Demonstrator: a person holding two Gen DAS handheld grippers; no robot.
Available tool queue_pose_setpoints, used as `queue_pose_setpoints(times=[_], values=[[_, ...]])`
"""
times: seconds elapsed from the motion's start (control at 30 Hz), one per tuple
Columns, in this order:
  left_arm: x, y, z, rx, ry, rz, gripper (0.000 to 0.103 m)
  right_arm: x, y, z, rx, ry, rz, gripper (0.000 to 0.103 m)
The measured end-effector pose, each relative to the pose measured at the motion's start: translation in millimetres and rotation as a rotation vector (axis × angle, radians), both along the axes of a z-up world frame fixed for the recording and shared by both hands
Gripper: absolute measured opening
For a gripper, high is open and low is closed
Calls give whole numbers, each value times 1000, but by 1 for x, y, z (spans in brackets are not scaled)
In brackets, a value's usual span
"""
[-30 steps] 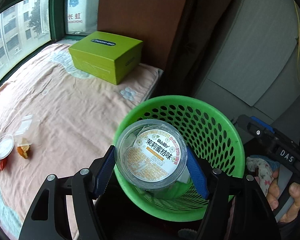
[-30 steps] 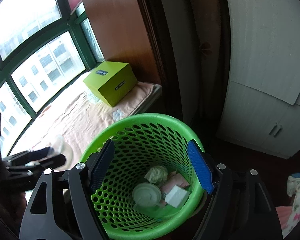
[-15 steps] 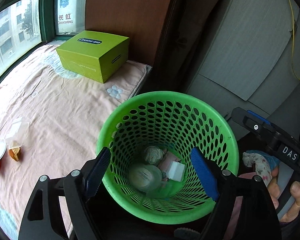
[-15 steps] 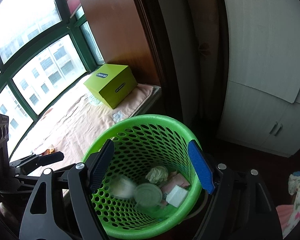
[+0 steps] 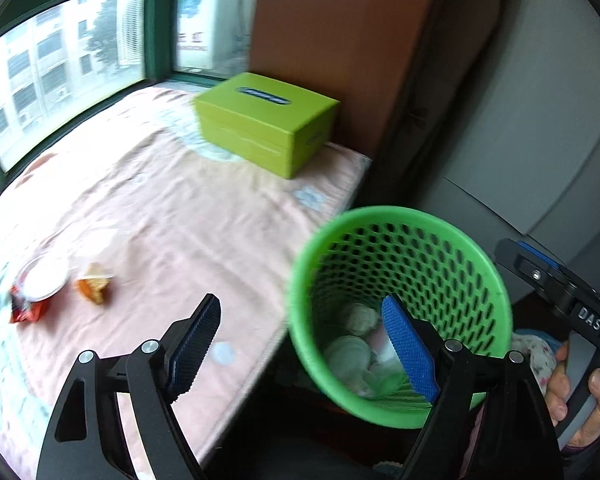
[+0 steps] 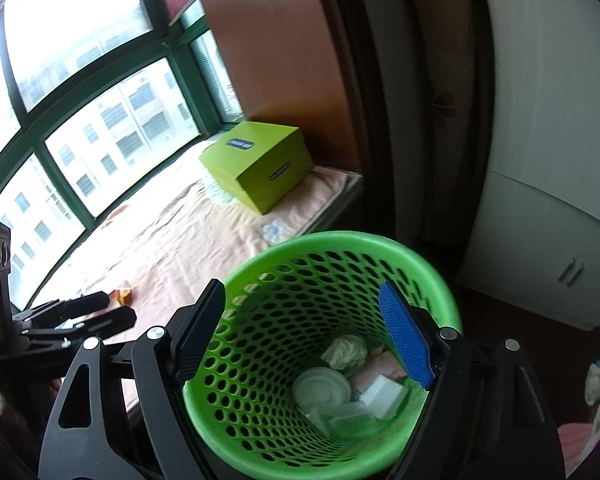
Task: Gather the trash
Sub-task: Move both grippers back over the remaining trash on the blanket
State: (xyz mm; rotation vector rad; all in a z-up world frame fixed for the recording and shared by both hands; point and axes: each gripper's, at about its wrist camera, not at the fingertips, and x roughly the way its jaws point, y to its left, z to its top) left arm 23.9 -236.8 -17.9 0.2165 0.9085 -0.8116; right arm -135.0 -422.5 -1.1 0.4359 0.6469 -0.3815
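Note:
A green perforated basket (image 5: 384,211) stands on the floor beside the bed. In it lie a round plastic container (image 6: 320,390), a crumpled tissue (image 6: 346,350) and a white box (image 6: 382,394). My left gripper (image 5: 300,344) is open and holds nothing; it hangs over the bed's edge, left of the basket. On the blanket further left lie a clear lid (image 5: 44,280), a red wrapper (image 5: 26,314) and an orange scrap of food (image 5: 94,288). My right gripper (image 6: 304,338) hovers over the basket (image 6: 340,238), its jaws opening, with nothing pressed between the pads.
A lime-green box (image 5: 266,124) sits at the far end of the bed by the brown panel. Windows run along the left. A white cabinet (image 6: 548,200) stands to the right. A hand (image 5: 580,384) holds the right gripper's handle beside the basket.
My left gripper let go of the round labelled container, which fell into the basket. The left gripper then swung left, off the basket and towards the bed. The right gripper's jaws widened slightly.

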Motion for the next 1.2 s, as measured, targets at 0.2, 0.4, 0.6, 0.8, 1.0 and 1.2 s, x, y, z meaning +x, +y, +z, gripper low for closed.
queue_pose_setpoints(times=[0.2,0.4,0.6,0.8,1.0,1.2], values=[[27,38,3,-3,-14,103,80,24,18,5,-6,1,67,81],[59,83,0,-1,-14,226,80,54,42,7,-11,6,147,81],[87,131,-4,8,-10,340,80,85,68,6,-18,16,222,84],[105,179,-8,18,-12,443,80,115,96,1,-22,35,300,87],[115,217,-13,15,3,521,80,144,128,-11,-25,65,379,87],[121,235,-21,14,19,553,80,176,156,-23,-15,92,445,87]])
